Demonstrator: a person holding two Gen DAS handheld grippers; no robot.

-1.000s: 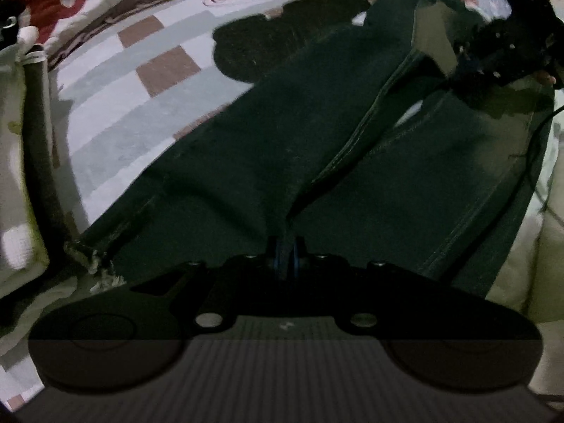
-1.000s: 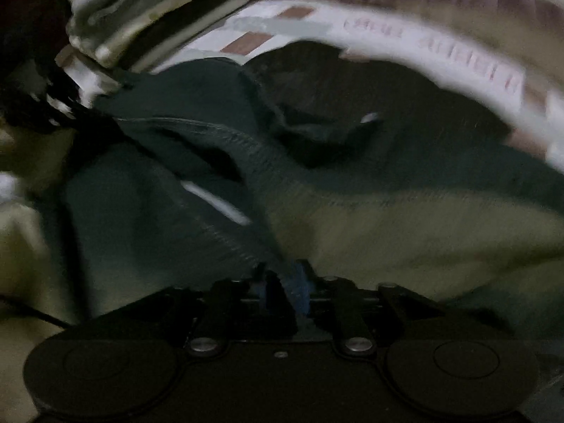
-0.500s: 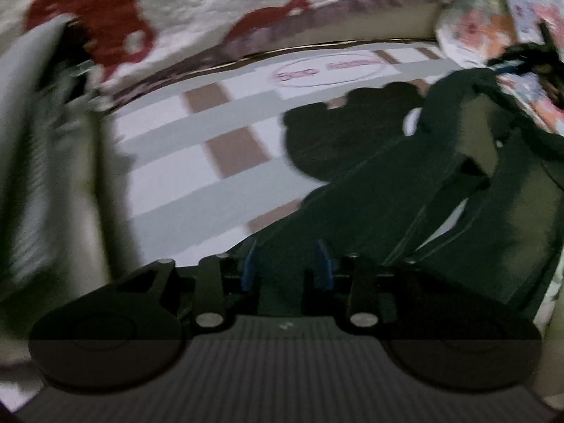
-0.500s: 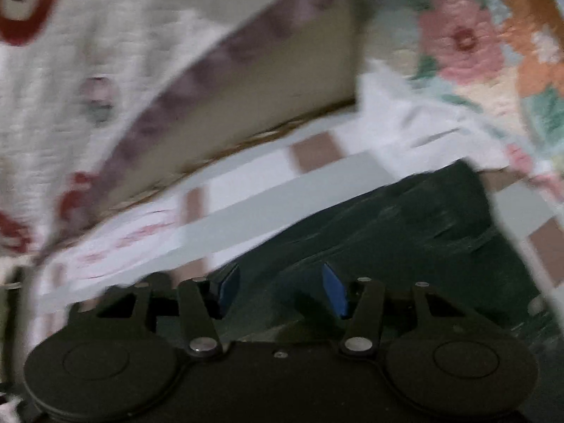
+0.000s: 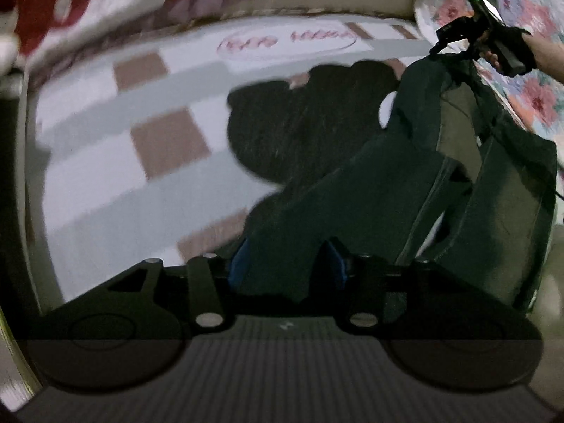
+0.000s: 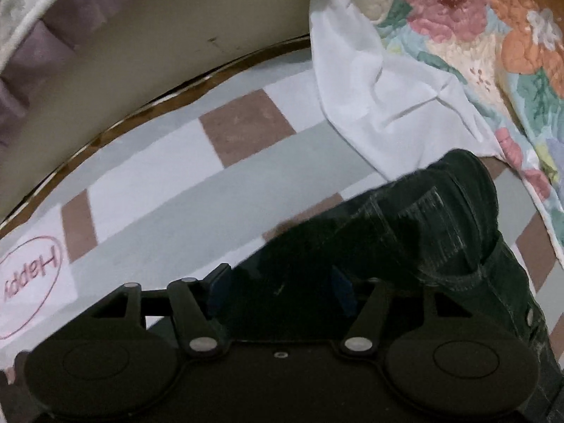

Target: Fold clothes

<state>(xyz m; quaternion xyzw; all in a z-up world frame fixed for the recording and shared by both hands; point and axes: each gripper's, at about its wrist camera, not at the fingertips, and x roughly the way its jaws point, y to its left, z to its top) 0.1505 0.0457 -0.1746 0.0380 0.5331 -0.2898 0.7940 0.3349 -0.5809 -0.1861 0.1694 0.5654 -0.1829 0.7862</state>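
Dark jeans [image 5: 370, 194] lie stretched across the checked bed sheet [image 5: 141, 176], legs side by side. My left gripper [image 5: 287, 268] is open at the near end, with a fold of the denim lying between its blue pads. At the far end a hand [image 5: 543, 56] holds my right gripper [image 5: 472, 38] where the jeans reach it. In the right wrist view, my right gripper [image 6: 280, 289] is open too, and a thick bunched part of the jeans [image 6: 405, 225] sits between and beyond its fingers.
A floral quilt [image 6: 476, 35] and a white cloth [image 6: 380, 81] lie at the right side of the bed. A beige board [image 6: 176, 28] bounds the sheet [image 6: 176, 183] at the back. A dark patch [image 5: 299, 112] marks the sheet beside the jeans.
Both grippers were shut on the denim a second ago and have since opened. Both views have swung toward the head of the bed.
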